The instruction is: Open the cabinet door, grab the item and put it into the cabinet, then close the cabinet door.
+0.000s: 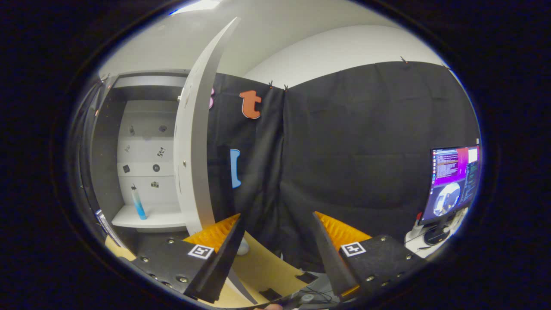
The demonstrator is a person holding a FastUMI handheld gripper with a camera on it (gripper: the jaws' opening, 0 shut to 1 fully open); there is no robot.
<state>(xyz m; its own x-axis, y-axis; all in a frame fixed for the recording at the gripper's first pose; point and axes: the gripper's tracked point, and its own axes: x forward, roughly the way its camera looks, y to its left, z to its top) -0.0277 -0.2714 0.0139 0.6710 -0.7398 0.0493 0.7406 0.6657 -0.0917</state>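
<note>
The gripper (pixel 277 224) is released, its fingers spread with nothing between them, and each finger carries a small square coded tag. Beneath them lies a tan tabletop (pixel 262 267). At about ten o'clock from the fingers the cabinet door (pixel 196 142) stands swung open, edge-on. Beyond it, the cabinet (pixel 146 163) has small dark markers on its back wall, and a blue-and-white bottle (pixel 138 202) stands upright on its shelf. At three o'clock a lit monitor (pixel 454 181) sits on a white desk; its text is too small to read

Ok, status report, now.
Gripper open, holding nothing. Bottle upright on cabinet shelf. Cabinet door open, edge-on ahead of the fingers.
</note>
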